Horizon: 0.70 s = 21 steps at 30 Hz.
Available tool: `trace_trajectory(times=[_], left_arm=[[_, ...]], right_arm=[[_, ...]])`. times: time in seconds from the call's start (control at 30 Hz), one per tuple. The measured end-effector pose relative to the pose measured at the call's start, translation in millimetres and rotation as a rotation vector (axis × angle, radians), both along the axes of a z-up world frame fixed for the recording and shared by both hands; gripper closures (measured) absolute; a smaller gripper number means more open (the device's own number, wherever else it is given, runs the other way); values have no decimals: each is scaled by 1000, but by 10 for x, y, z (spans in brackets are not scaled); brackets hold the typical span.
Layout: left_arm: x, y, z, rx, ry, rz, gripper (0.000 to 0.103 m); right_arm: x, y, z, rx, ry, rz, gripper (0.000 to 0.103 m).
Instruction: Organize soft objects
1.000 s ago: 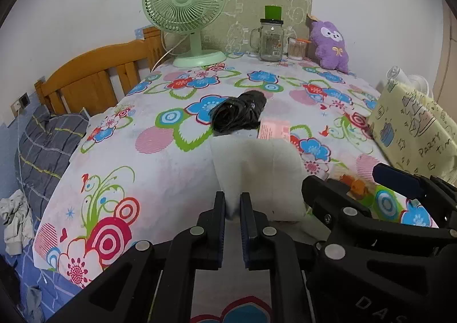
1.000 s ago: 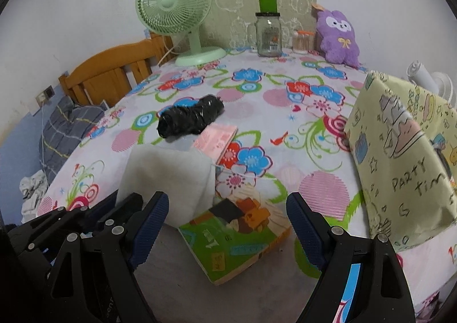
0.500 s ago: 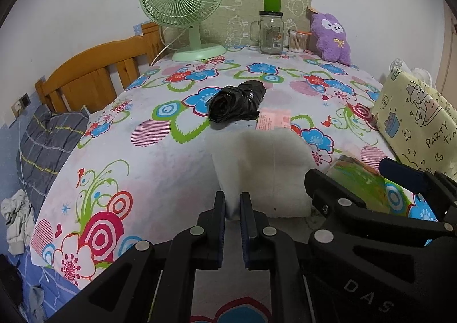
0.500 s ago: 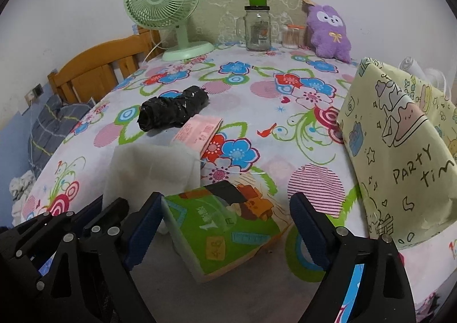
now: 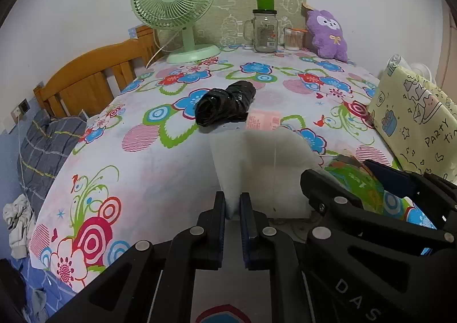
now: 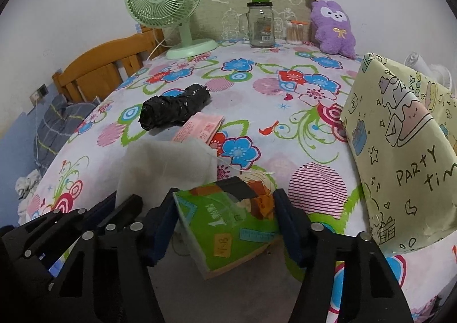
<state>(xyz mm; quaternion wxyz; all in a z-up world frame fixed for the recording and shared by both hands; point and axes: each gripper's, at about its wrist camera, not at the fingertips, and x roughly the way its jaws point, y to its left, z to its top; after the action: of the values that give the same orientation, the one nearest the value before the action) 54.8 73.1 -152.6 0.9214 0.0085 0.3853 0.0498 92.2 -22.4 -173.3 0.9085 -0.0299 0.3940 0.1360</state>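
Note:
My left gripper (image 5: pixel 232 206) is shut on the near edge of a white mesh pouch (image 5: pixel 265 168), which it holds up off the floral tablecloth (image 5: pixel 142 151); the pouch also shows in the right wrist view (image 6: pixel 165 166). My right gripper (image 6: pixel 225 208) is open, its jaws on either side of a green soft tissue pack (image 6: pixel 228 226) lying on the table; the pack also shows in the left wrist view (image 5: pixel 354 180). A black rolled bundle (image 6: pixel 174 110) and a pink packet (image 6: pixel 200 130) lie beyond. A purple plush toy (image 6: pixel 334 28) sits at the back.
A green desk fan (image 5: pixel 174 8), a glass jar with a green lid (image 5: pixel 264 30) and a cotton-swab pot (image 5: pixel 292 38) stand at the back. A yellow "PARTY TIME" bag (image 6: pixel 400 146) stands at the right. A wooden chair (image 5: pixel 94 77) is at the left.
My right gripper has moved forward around the green tissue pack and its jaws have narrowed toward it. My left gripper still holds the white pouch, little moved.

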Motion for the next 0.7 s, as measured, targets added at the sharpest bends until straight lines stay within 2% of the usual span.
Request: trace_trajectory(times=[0.07, 0.37, 0.7], left_arm=[[8, -22, 6, -2, 1, -5, 96], [40, -80, 70, -30, -3, -19, 96], [79, -164, 289, -35, -46, -35, 96]], right_arm=[[-7, -5, 9, 9, -1, 12, 45], [16, -56, 80, 21, -3, 10, 52], [40, -135, 294, 25, -44, -1, 54]])
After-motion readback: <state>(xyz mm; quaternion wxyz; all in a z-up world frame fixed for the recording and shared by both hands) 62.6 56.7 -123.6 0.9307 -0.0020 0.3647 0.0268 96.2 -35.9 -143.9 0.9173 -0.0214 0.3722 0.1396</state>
